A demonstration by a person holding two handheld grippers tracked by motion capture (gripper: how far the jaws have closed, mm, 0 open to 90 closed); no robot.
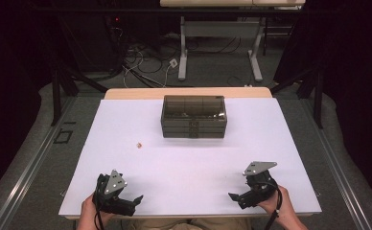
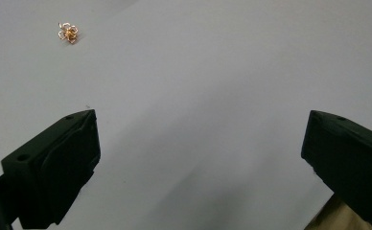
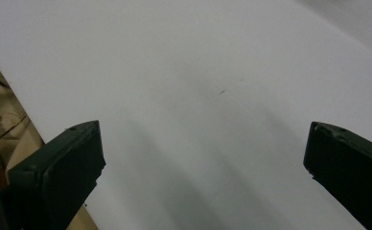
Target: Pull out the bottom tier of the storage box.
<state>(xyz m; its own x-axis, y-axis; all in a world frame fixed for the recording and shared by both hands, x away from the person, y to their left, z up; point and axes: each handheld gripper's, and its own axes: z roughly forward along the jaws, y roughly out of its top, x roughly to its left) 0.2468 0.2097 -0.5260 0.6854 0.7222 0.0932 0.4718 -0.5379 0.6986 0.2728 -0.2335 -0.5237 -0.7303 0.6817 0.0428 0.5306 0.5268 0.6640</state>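
A small gold wire trinket (image 1: 138, 143) lies on the white table sheet (image 1: 189, 158), left of centre; it looks like a tiny flower of loops (image 2: 68, 32) in the left gripper view, far up and left of the jaws. A dark smoky plastic drawer box (image 1: 193, 116) stands at the back middle of the sheet. My left gripper (image 1: 135, 202) rests at the front left, held by a hand, jaws wide apart and empty (image 2: 201, 153). My right gripper (image 1: 235, 198) sits at the front right, jaws also wide apart over bare sheet (image 3: 203, 158).
The sheet's near edge runs just under both grippers, with tan trousers (image 3: 2, 124) showing beyond it. Behind the table stand a white desk frame (image 1: 220, 43), cables on the floor and black stand legs (image 1: 59, 81) at both sides.
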